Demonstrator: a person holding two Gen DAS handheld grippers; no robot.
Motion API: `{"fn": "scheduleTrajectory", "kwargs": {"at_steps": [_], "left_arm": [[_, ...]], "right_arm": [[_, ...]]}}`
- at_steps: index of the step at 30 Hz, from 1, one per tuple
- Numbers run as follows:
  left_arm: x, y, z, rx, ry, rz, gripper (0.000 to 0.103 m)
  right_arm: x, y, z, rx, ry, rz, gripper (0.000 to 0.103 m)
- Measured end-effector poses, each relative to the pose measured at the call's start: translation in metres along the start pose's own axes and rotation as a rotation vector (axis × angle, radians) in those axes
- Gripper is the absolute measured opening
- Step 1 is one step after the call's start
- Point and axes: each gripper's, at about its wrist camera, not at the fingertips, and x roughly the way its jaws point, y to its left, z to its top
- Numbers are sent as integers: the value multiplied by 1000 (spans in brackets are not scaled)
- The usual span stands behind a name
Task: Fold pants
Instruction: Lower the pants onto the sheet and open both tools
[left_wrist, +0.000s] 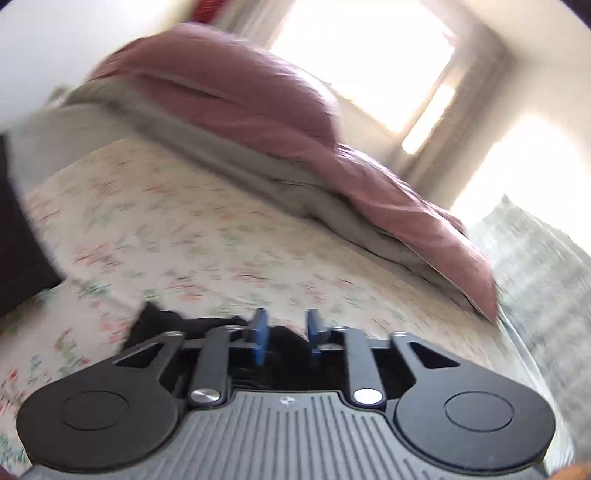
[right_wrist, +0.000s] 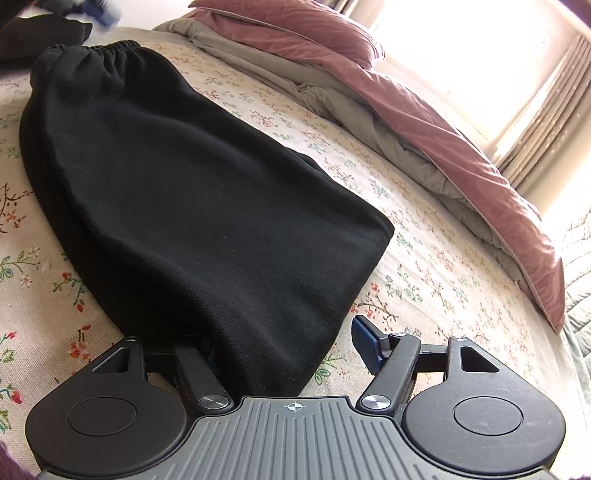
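Floral bed (right_wrist: 424, 258), black pants (right_wrist: 192, 192), pink duvet (right_wrist: 443, 122)

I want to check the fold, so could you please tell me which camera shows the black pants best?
The right wrist view: the pants lie folded across the floral sheet, waistband visible. The left wrist view shows only blurred dark fabric by its fingers.

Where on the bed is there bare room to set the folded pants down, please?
Free: the floral sheet between the black pants and the pink duvet; also the strip left of the pants. Crowded: the far side, where the duvet is heaped.
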Motion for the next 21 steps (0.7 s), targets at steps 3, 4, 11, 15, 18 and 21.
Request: {"fn": "scheduleTrajectory", "kwargs": {"at_steps": [3, 4, 11, 15, 18, 21], "left_arm": [[34, -33, -23, 142, 150, 20, 55], [50, -42, -33, 189, 216, 47, 55], [110, -40, -62, 293, 411, 322, 48], [105, -25, -55, 238, 408, 317, 27], [102, -22, -49, 180, 390, 304, 26], [91, -39, -47, 196, 328, 276, 33]], "right_arm": [[-1, 0, 0, -9, -13, 8, 57], [-2, 0, 0, -11, -15, 20, 41], [-2, 19, -6, -139, -10, -19, 25], [-11, 24, -19, -262, 4, -18, 27], [-25, 2, -24, -254, 40, 93, 27], [-40, -60, -21, -5, 74, 342, 25]]}}
